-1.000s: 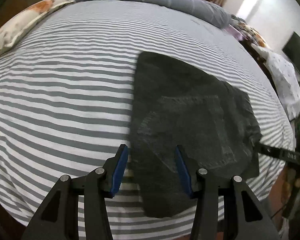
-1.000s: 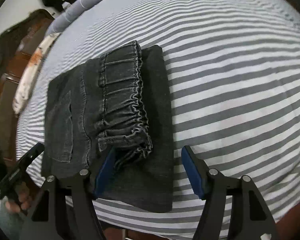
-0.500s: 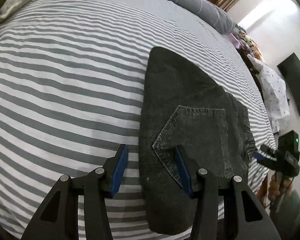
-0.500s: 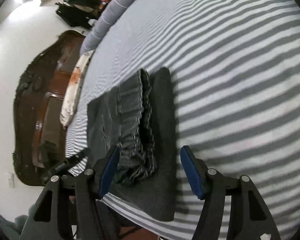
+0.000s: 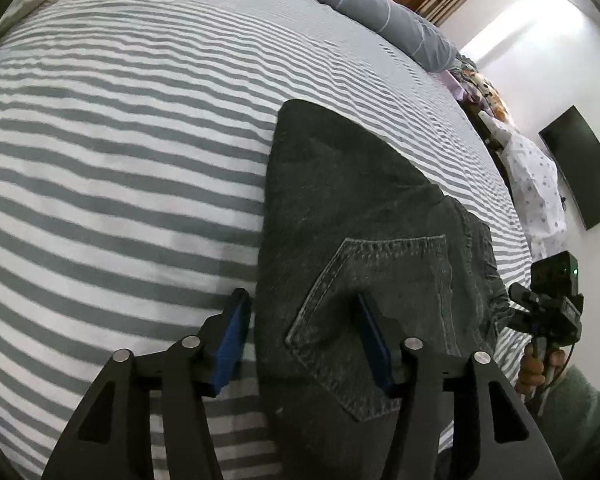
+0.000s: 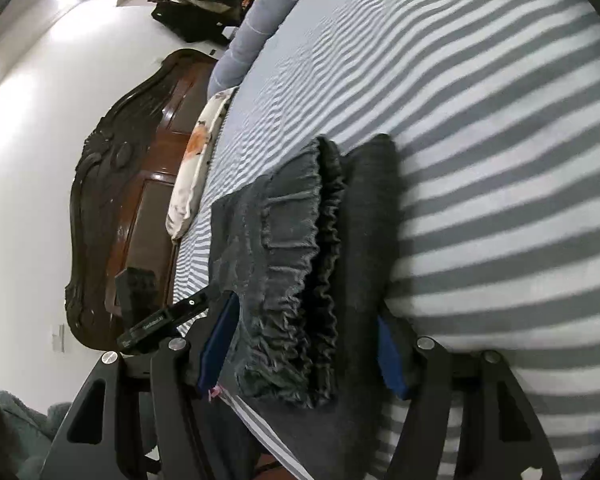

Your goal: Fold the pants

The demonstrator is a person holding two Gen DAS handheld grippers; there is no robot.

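Dark grey denim pants [image 5: 352,216] lie folded on the striped bed, back pocket [image 5: 380,304] up. My left gripper [image 5: 304,340] is open, its jaws straddling the near left edge of the pants, low at the fabric. In the right wrist view the gathered elastic waistband [image 6: 300,280] of the pants [image 6: 364,248] lies on top of the folded stack. My right gripper [image 6: 308,344] is open, its jaws either side of the waistband end at the bed's edge. The right gripper also shows in the left wrist view [image 5: 548,300], held by a hand.
The grey-and-white striped sheet [image 5: 120,152] covers the bed. A grey bolster [image 5: 372,8] lies along the far side. A floral pillow [image 6: 196,164] and a dark wooden headboard [image 6: 116,208] stand at the left. A TV [image 5: 580,176] hangs on the wall.
Both grippers have dropped lower and moved in towards the pants' near edges. Both views have tilted, and the pants now sit between the jaws of each gripper.
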